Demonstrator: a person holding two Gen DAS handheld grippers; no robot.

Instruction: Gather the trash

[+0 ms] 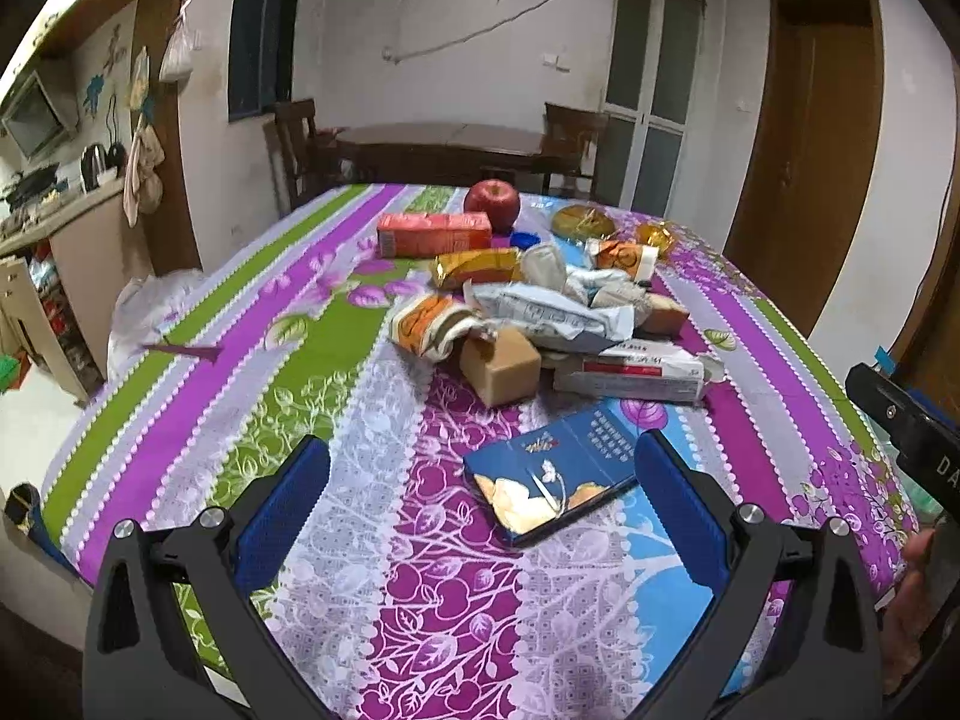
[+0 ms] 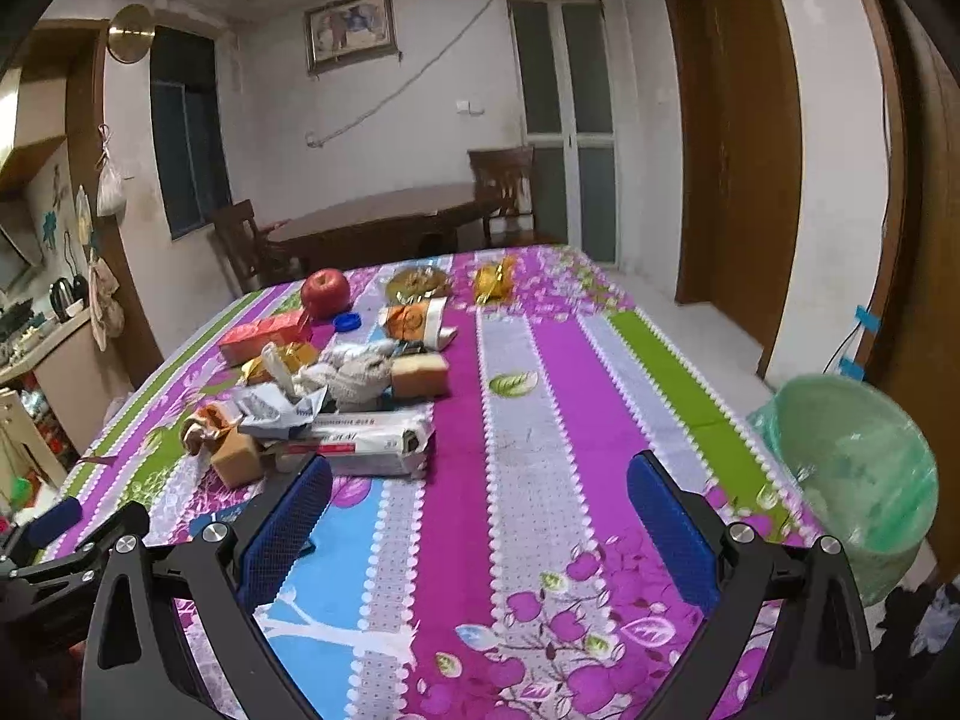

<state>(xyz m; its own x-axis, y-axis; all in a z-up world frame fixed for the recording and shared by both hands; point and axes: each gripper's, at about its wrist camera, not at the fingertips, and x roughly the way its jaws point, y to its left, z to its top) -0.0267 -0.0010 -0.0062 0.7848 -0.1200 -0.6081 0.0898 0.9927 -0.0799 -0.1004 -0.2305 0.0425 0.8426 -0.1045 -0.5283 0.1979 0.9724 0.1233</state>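
1. Though several packages carry print, little of it reads: the flat blue box [image 1: 555, 471] near the front of the bench shows a picture and small white characters too fine to make out, and the long white packet [image 2: 366, 441] has a red band and dark lettering that stays illegible.
2. The bench [image 1: 198, 396] wears a cloth striped in purple, green, lilac and blue with leaf and fruit patterns.
3. The trash pile [image 1: 540, 312] sits at mid-bench: crumpled white wrappers, orange-printed wrappers, a tan carton [image 1: 501, 363] and a red carton [image 1: 433, 233] at the far side.
4. A red apple [image 1: 492, 203] stands beyond the pile, with a blue cap [image 2: 347, 320] just beside it.
5. Behind the bench are a dark wooden table [image 2: 384, 222] with chairs, a framed picture [image 2: 350, 29] on the white wall, and a brown door [image 1: 822, 144].
6. A bin lined with a green bag [image 2: 864, 468] stands off the bench's right edge; what it holds cannot be told.
7. The left gripper [image 1: 480, 498] hovers over the blue box, jaws spread wide and holding nothing.
8. The right gripper [image 2: 477, 510] hovers above bare cloth, jaws likewise spread and holding nothing.
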